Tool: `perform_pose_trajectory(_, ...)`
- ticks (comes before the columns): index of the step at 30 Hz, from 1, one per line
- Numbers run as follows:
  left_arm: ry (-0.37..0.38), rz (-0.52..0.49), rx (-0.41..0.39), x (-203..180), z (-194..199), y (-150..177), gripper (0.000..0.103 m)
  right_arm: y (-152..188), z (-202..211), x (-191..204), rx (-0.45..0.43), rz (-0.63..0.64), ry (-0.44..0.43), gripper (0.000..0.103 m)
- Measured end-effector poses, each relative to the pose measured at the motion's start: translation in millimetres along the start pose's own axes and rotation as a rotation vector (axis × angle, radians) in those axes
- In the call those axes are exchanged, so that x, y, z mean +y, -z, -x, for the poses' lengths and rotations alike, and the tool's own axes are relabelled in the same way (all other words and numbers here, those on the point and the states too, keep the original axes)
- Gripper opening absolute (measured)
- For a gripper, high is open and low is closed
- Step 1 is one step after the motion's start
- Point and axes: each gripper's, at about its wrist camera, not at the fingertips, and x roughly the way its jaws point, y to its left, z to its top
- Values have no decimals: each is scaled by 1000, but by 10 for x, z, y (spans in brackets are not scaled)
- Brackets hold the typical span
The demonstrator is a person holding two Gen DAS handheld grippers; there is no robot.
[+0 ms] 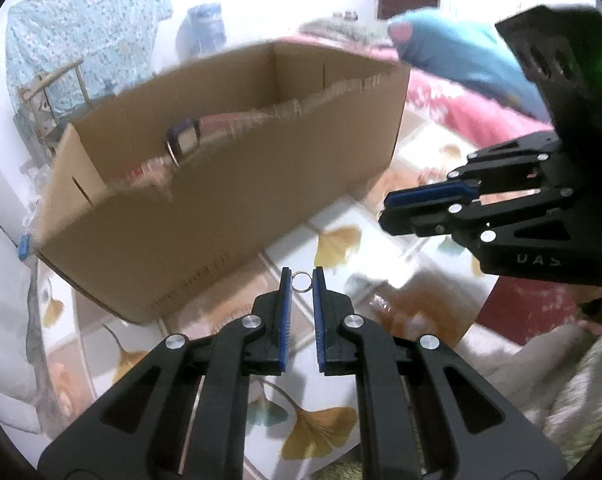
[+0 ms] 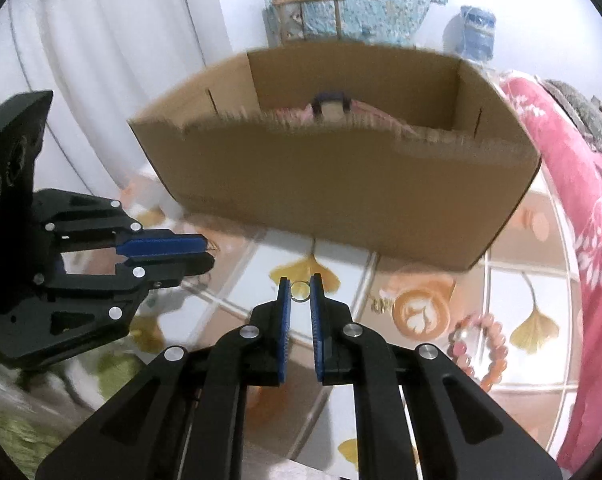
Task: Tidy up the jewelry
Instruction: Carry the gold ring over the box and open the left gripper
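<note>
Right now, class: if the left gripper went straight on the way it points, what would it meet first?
Probably the cardboard box: its near wall rises just beyond the left gripper, which pinches a small ring. Depth is uncertain, so it might touch the patterned tabletop first.

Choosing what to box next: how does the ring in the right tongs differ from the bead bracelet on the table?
The ring is a thin silver hoop; the bracelet is a string of pink and orange beads. The ring is pinched in the right tongs, off the table; the bracelet lies loose on it. The ring looks far smaller than the bracelet. Both are closed loops outside the box.
</note>
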Motion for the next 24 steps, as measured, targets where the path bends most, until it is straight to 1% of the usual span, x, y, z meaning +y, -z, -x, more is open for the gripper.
perform_pose_trajectory(5,-5,-2,-95,157,287,-334,9,-342,355,-63,-116,50,-57,10)
perform_pose_trajectory(7,0,5,-126,256,372,-484,9,-519,411,-82,-152,80,-76,10)
perform_pose_trajectory(9,8,11,-148,378,411,-648,9,-737,422,-114,-171,109,-96,10)
perform_pose_trajectory(11,25,22,-135,499,381,-776,9,-956,331,-121,-164,125,-120,10)
perform_pose_trajectory(13,61,46,-95,633,272,-910,9,-1200,205,-216,-121,116,-153,10)
perform_pose_trajectory(15,85,77,-40,765,119,-1008,9,-1456,-36,-360,-39,84,-196,10)
perform_pose_trajectory(17,128,131,56,938,-150,-1110,9,-1658,-313,-517,59,49,-202,10)
perform_pose_trajectory(19,175,179,156,1080,-427,-1173,9,-1791,-553,-645,140,23,-197,10)
perform_pose_trajectory(21,200,204,236,1161,-660,-1196,9,-1913,-834,-765,227,-11,-205,10)
perform_pose_trajectory(22,215,215,266,1179,-742,-1191,9,-1932,-948,-792,266,-21,-210,10)
perform_pose_trajectory(23,231,232,302,1207,-841,-1198,9,-1927,-1036,-812,290,-28,-212,10)
perform_pose_trajectory(24,248,241,321,1222,-897,-1192,9,-1948,-1117,-837,312,-38,-210,10)
